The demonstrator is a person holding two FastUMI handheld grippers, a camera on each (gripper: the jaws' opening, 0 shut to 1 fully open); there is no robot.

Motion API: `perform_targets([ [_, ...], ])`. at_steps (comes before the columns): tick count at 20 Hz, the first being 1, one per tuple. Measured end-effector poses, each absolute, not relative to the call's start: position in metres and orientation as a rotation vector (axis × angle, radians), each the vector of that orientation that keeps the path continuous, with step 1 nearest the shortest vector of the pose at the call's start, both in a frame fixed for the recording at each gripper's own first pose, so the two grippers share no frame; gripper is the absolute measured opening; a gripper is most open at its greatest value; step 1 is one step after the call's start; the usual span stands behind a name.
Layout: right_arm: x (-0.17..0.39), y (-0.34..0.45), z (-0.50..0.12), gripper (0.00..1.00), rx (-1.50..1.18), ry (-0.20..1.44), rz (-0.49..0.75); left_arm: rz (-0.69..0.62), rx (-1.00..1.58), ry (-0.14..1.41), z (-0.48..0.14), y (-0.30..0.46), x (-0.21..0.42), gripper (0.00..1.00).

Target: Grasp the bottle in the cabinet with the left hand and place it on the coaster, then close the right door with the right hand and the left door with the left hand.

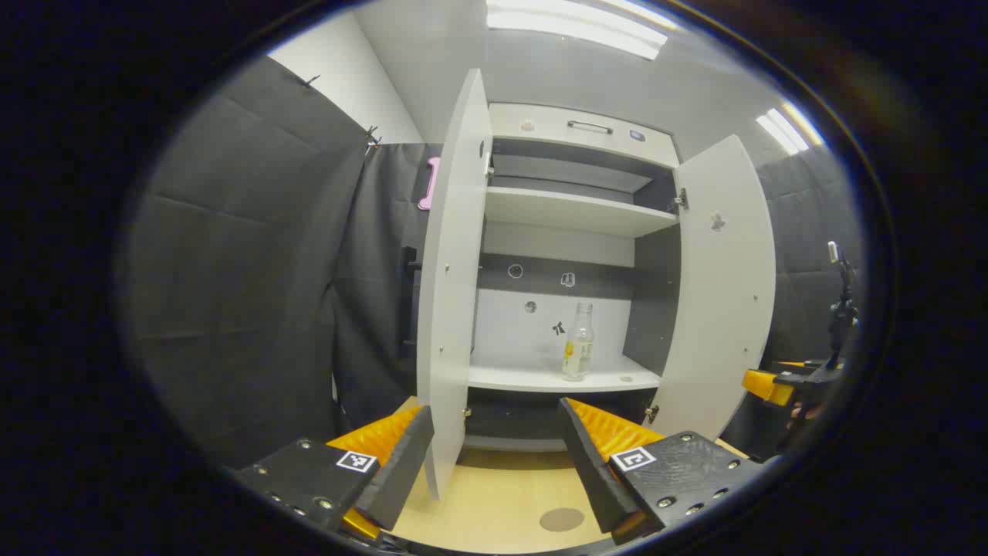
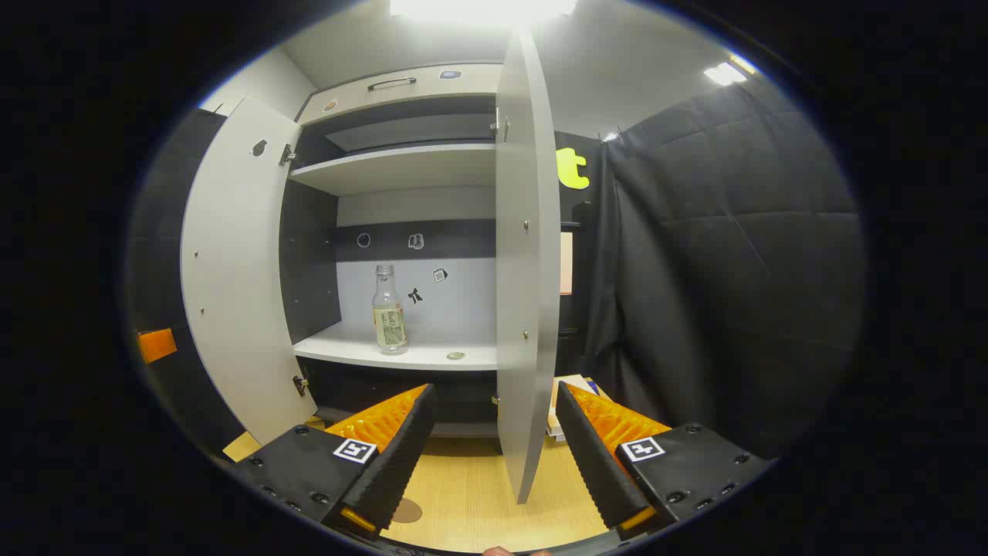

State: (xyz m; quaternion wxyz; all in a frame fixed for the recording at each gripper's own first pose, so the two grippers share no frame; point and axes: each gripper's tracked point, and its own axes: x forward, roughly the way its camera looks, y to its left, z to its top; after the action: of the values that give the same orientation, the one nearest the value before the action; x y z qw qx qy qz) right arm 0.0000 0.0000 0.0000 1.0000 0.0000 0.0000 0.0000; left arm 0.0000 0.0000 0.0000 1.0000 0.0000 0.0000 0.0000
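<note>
While both doors of the cabinet (image 1: 584, 127) stand swung wide, the bottle (image 1: 578, 344) sits upright on the lower shelf (image 1: 532, 376), untouched and well back from both tools. The left gripper (image 1: 494, 444) hangs before the cabinet with jaws apart and nothing between them, above the wooden tabletop (image 1: 494, 494) where the round coaster (image 1: 561, 519) lies. The right gripper (image 2: 494, 440) is likewise spread and empty, the right door (image 2: 525, 309) edge-on just ahead of its fingers.
</note>
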Motion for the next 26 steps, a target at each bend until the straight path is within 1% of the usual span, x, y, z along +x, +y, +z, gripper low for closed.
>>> perform_targets([
  [7,0.005,-0.003,-0.007,0.99,0.012,0.013,-0.007,-0.055,0.012,0.02,-0.008,-0.02,0.013,0.94],
  [8,0.006,-0.004,-0.007,0.94,0.013,0.012,-0.012,-0.066,0.01,0.024,-0.009,-0.024,0.016,0.94],
  [9,0.005,-0.006,-0.009,0.94,0.014,0.014,-0.018,-0.074,0.012,0.026,-0.01,-0.027,0.018,0.94],
  [10,0.004,-0.007,-0.011,0.99,0.018,0.02,-0.021,-0.081,0.016,0.029,-0.011,-0.029,0.02,0.94],
  [12,0.002,-0.009,-0.015,0.99,0.036,0.031,-0.025,-0.097,0.024,0.036,-0.012,-0.033,0.026,0.94],
  [17,0.003,-0.023,-0.004,0.99,0.068,-0.028,-0.107,-0.193,0.042,0.046,-0.014,-0.059,0.042,0.94],
  [20,-0.004,-0.033,0.0,0.99,0.066,-0.034,-0.15,-0.261,0.04,0.054,-0.019,-0.081,0.057,0.94],
  [24,-0.018,-0.053,0.005,0.99,0.055,-0.055,-0.206,-0.32,-0.01,0.077,-0.025,-0.102,0.089,0.94],
  [26,-0.024,-0.063,0.006,0.99,0.059,-0.06,-0.231,-0.328,-0.02,0.077,-0.023,-0.105,0.11,0.94],
])
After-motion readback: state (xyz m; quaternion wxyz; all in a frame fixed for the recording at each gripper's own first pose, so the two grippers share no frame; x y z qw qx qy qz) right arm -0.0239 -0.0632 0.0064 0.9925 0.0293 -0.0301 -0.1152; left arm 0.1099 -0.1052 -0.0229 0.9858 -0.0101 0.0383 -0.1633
